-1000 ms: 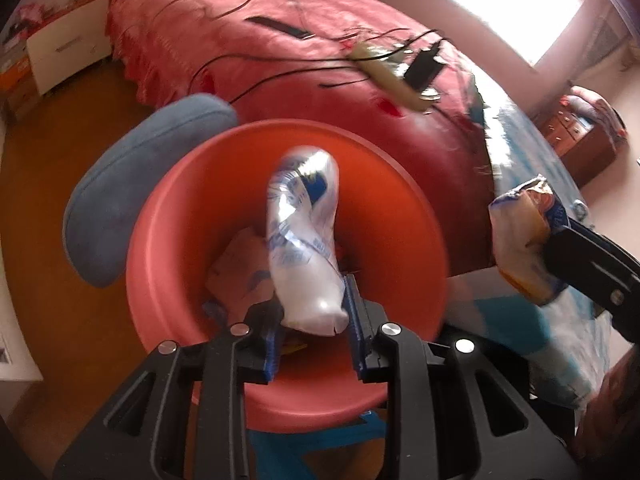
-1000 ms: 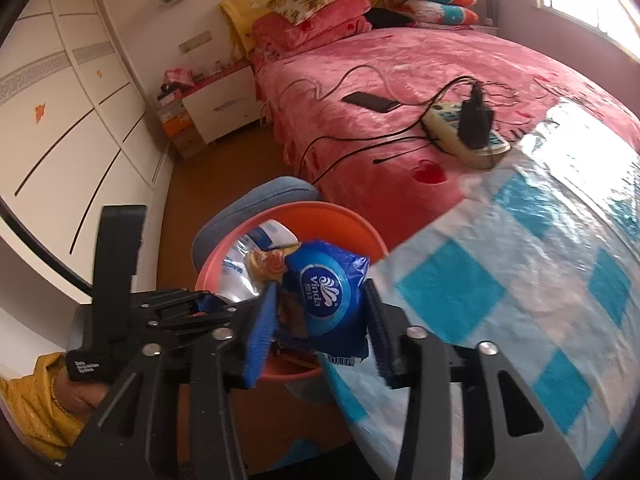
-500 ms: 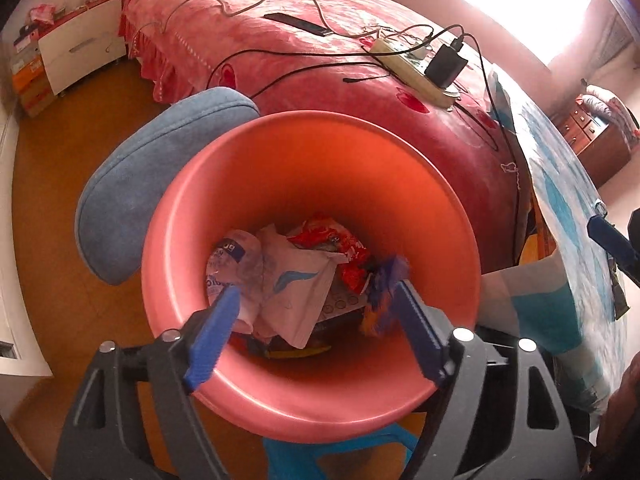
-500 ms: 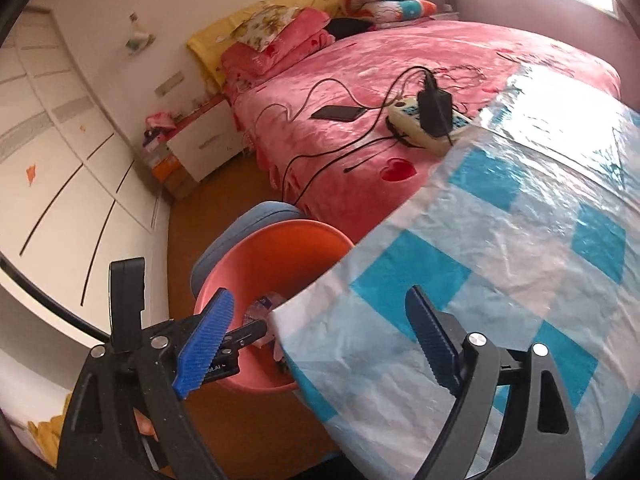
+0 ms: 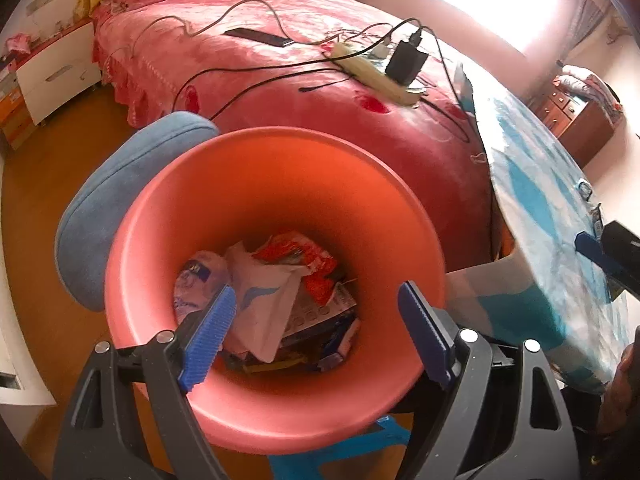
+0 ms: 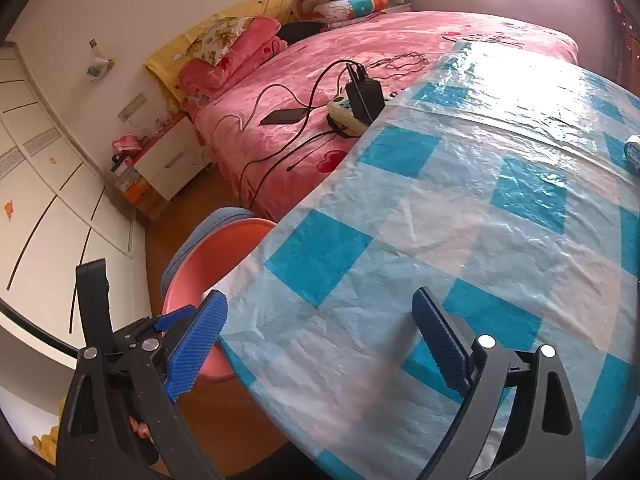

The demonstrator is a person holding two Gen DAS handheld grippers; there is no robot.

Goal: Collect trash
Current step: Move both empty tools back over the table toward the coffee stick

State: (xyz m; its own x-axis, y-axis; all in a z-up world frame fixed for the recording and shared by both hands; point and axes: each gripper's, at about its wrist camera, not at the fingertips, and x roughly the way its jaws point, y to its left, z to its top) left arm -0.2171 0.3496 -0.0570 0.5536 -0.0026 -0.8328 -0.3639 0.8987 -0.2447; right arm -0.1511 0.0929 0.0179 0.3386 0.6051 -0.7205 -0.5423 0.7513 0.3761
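left gripper (image 5: 316,332) jaws spread wide and empty, right gripper (image 6: 320,344) likewise

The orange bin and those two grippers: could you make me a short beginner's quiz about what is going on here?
1. True or false: the left gripper is clamped on a bottle.
2. Where is the crumpled plastic bottle?
A. on the checked tablecloth
B. inside the orange bin
C. on the pink bed
3. Fill in: the right gripper hovers over the ____, holding nothing.

Key
1. False: it is open above the bin and holds nothing.
2. B: it lies among wrappers at the bottom.
3. Tablecloth: its open jaws are over the blue and white checks.
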